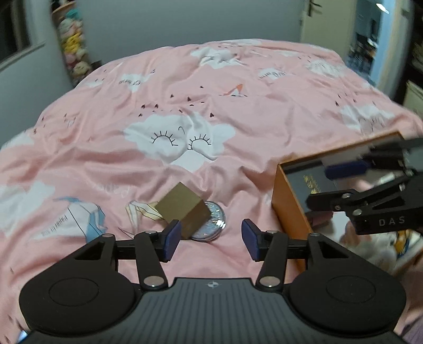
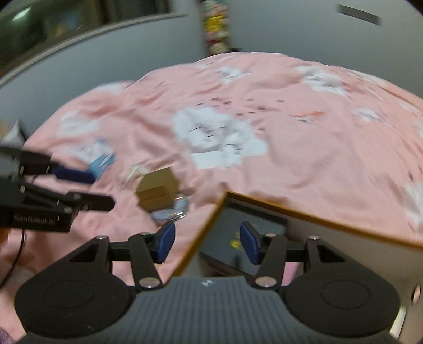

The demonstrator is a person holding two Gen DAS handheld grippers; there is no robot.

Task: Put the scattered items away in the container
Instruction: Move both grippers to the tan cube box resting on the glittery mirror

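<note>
A small tan cardboard box [image 1: 183, 207] lies tilted on the pink bedspread, resting on a round silvery disc [image 1: 212, 225]. My left gripper [image 1: 210, 238] is open just in front of them, its left pad close to the box. An orange-walled container [image 1: 286, 201] with a dark lining stands to the right. My right gripper [image 2: 207, 243] is open and empty, straddling the container's near corner [image 2: 208, 225]; it also shows over the container in the left wrist view [image 1: 341, 185]. The box [image 2: 157, 191] and disc [image 2: 173, 211] appear blurred in the right wrist view, with the left gripper [image 2: 92, 189] beside them.
The pink cloud-print bedspread [image 1: 211, 105] covers the whole bed. A shelf of plush toys [image 1: 72, 45] stands at the far left wall, and a door [image 1: 327, 21] and shelving are at the far right.
</note>
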